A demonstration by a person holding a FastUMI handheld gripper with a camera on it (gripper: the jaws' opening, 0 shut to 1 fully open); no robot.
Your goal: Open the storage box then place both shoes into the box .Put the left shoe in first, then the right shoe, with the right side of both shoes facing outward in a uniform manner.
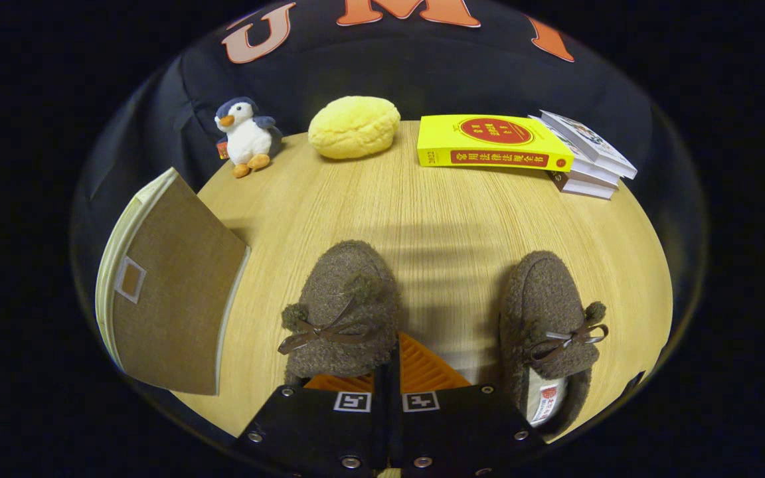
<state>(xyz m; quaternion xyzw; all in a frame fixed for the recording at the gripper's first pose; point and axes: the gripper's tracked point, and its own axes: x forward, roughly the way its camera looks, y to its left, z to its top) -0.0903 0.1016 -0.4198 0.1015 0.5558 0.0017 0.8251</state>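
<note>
Wooden table carries 2 brown shoes, long axes running away from the gripper, toes pointing forward. Left shoe touches the closed fingers; right shoe sits apart. Storage box stands left.

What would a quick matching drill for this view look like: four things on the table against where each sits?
Things:
1. penguin toy
2. storage box
3. yellow book
4. left shoe

Places:
A. just ahead of the shut fingers of the hand-held gripper
B. far edge, leaning on a stack of books
C. far corner, beside the yellow cushion
D. left of the shoes, lid closed

Pairs: 1-C, 2-D, 3-B, 4-A
</note>
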